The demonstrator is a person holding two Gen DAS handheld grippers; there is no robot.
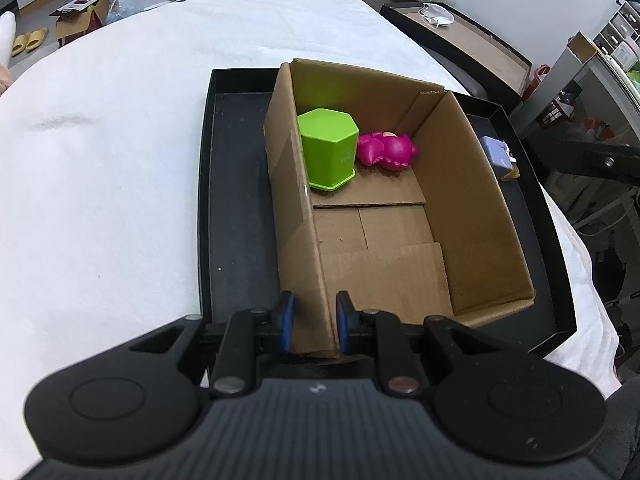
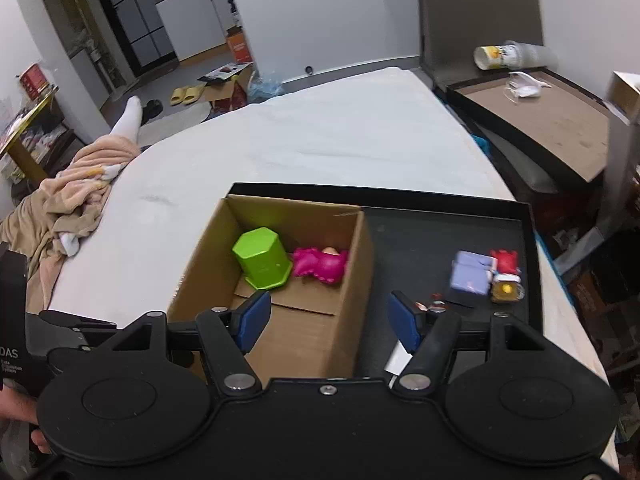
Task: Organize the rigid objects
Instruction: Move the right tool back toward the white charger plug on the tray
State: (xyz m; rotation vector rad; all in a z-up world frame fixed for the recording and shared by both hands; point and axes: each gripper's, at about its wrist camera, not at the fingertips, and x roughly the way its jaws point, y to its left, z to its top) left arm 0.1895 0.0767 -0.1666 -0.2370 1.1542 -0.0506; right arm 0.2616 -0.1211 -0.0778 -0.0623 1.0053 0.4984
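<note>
An open cardboard box stands in a black tray. Inside it, at the far end, sit an upturned green hexagonal cup and a pink toy. My left gripper is shut on the box's near left wall. My right gripper is open and empty above the box's near right corner. A lilac block, a red toy and a small yellow jar lie in the tray right of the box.
The tray rests on a white cloth-covered surface. A beige blanket lies at its left edge. A brown-topped side table with a toppled cup stands at the far right.
</note>
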